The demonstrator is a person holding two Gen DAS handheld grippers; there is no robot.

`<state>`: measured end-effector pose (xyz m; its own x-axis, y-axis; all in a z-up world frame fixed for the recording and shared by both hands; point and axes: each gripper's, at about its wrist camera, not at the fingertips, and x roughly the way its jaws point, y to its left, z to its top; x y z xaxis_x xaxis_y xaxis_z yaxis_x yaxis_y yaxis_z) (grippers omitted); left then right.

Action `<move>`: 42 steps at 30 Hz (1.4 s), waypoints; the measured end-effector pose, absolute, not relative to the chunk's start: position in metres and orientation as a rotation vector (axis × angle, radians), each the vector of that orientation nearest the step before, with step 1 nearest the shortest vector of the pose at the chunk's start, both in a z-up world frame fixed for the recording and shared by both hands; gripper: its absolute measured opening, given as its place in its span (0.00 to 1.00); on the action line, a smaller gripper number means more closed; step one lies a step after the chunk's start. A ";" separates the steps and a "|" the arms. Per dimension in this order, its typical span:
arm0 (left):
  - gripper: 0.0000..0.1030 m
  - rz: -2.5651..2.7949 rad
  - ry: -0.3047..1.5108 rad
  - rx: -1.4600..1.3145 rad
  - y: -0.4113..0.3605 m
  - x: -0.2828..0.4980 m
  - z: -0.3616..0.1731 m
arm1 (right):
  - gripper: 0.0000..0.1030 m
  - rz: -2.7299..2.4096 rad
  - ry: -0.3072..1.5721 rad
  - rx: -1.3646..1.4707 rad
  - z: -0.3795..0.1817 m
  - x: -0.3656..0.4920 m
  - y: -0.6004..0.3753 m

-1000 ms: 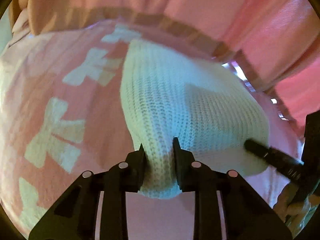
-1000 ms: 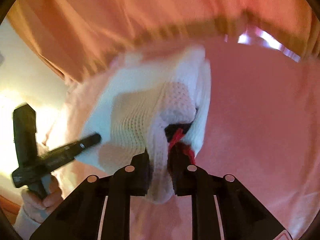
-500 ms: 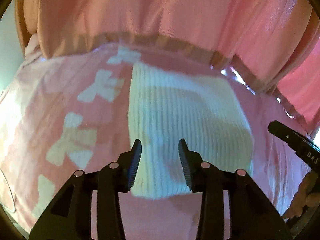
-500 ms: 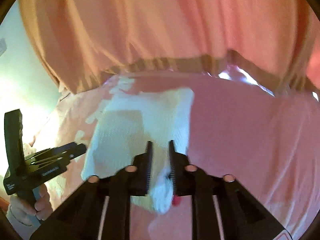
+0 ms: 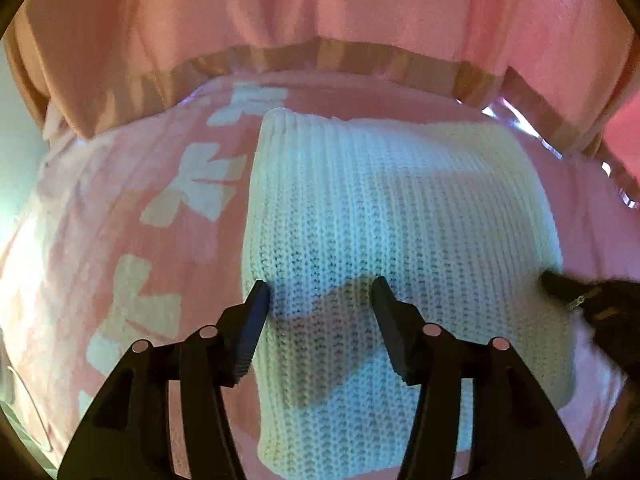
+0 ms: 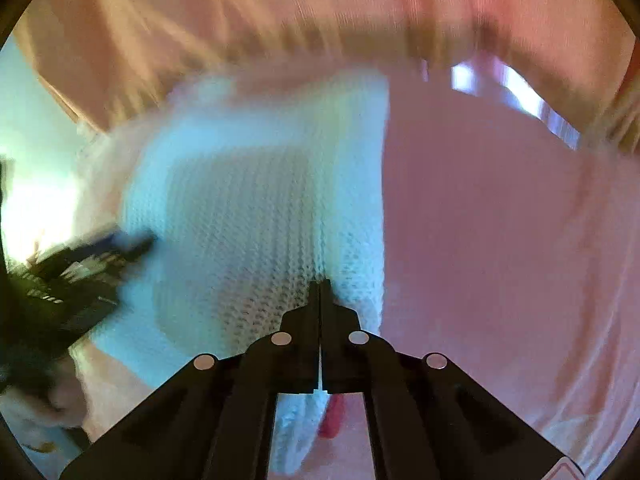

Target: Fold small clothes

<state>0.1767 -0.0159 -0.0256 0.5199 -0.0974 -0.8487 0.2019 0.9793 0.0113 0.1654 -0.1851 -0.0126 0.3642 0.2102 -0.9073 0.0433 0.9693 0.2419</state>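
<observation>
Garment: the white knit piece [image 5: 400, 216] lies flat on the pink bow-print blanket [image 5: 132, 216], a neat rectangle with its edges fairly square, and what looks like a doubled layer across the middle.

Where it sits: centre of the blanket, just in front of a hanging pink cloth with a tan hem [image 5: 320, 56]; whether a bed or a counter is underneath, I cannot tell.

Left claw: the left claw [image 5: 320, 300] is over the near-left part of the knit, its jaws have just been opening and now stand about half apart, with nothing pinched; the knit lies below them, free.

Right claw: the right claw [image 6: 320, 286] is closed tight, tips together, nothing visibly caught between them; it hovers over the right edge of the knit, and in the left wrist view it shows only as a dark blur at the garment's right side.

Red scrap: a small red bit [image 6: 332, 416] peeks out at the near right corner, maybe a tag or trim, too blurred to say.

Done so far: by the look of it, the fold is laid and both claws are off the cloth.

Left to do: possibly a smoothing press or one more fold to make it smaller; no other clothes show in either view.
</observation>
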 end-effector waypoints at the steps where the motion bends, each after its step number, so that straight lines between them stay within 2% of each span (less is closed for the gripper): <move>1: 0.50 -0.183 0.996 0.135 -0.018 0.173 -0.022 | 0.00 0.095 1.181 0.244 -0.008 0.162 -0.186; 4: 0.51 -0.191 0.942 0.147 -0.015 0.151 -0.002 | 0.03 0.093 1.075 0.258 0.035 0.137 -0.181; 6: 0.60 -0.188 0.895 0.130 -0.008 0.130 0.017 | 0.04 0.099 1.000 0.256 0.061 0.113 -0.178; 8: 0.76 -0.201 0.811 0.113 -0.001 0.103 0.037 | 0.09 0.064 0.929 0.217 0.078 0.088 -0.173; 11: 0.88 -0.187 0.724 0.150 0.005 0.071 0.048 | 0.11 -0.004 0.896 0.155 0.074 0.047 -0.168; 13: 0.91 -0.177 0.699 0.168 0.010 0.049 0.047 | 0.15 -0.023 0.928 0.158 0.062 0.026 -0.169; 15: 0.92 -0.171 0.703 0.173 0.013 0.033 0.042 | 0.23 -0.044 0.965 0.181 0.047 0.010 -0.168; 20: 0.92 -0.172 0.738 0.198 0.012 0.004 0.017 | 0.27 -0.071 1.006 0.205 0.030 -0.028 -0.163; 22: 0.92 -0.165 0.733 0.191 0.013 -0.006 0.011 | 0.34 -0.088 0.999 0.195 0.029 -0.041 -0.162; 27: 0.92 -0.170 0.796 0.124 0.016 -0.018 -0.010 | 0.40 -0.121 0.975 0.137 0.027 -0.055 -0.155; 42: 0.92 -0.127 0.780 0.160 0.009 -0.020 -0.018 | 0.43 -0.127 0.978 0.133 0.025 -0.056 -0.162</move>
